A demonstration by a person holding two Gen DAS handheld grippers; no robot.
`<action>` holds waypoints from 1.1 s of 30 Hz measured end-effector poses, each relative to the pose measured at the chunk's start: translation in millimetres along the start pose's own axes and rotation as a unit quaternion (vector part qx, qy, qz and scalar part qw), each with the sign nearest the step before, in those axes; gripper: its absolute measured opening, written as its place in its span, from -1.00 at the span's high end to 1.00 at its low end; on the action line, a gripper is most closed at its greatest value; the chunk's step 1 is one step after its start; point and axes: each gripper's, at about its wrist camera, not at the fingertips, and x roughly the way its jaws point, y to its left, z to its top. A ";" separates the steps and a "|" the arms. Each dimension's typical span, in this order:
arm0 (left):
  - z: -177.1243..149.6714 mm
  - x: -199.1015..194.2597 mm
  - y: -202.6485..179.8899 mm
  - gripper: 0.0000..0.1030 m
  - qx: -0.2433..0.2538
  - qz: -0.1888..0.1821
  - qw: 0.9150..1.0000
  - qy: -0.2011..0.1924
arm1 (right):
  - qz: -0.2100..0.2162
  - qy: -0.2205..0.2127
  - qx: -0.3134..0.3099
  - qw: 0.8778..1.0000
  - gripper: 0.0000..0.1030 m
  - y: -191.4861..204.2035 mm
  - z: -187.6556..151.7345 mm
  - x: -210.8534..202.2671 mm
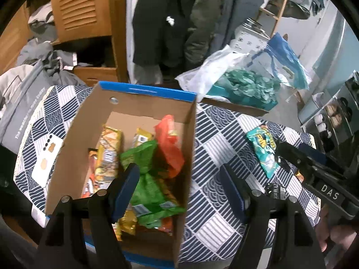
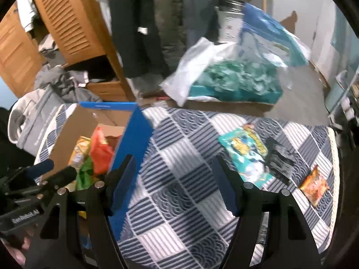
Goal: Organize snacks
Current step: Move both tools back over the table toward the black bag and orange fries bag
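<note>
A: Two wide views over one checked quilt point(image 2: 179, 201), navy and white, spread across what could be a bed or a bench, can't tell which.

B: Next down in size: cardboard box point(image 1: 143, 109) with blue outer walls, sitting on the quilt's left part, open at the top. Piled inside: green packet point(image 1: 148, 192), orange-red packet point(image 1: 170, 148), yellow packets point(image 1: 107, 157) along the left wall.

A: Left tool point(image 1: 181, 188) hanging over the box's right wall, released, blue pads wide apart, nothing between them but the view of box and quilt.

B: Same for the right tool point(image 2: 172, 186), off to the right of the box, above bare quilt. Released too, nothing gripped.

A: Still out on the quilt, well apart from the box: teal snack bag point(image 2: 244, 154) lying flat, black packet point(image 2: 280, 161) touching its right edge, then small orange packet point(image 2: 314, 183) near the quilt's right border.

B: Blurry all round, so no reading the labels.
</note>
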 end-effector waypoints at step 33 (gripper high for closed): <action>-17.9 53.8 -173.8 -0.46 0.117 -0.031 0.991 0.050 | -0.098 0.010 0.172 0.980 -0.44 -194.6 -63.3 -34.6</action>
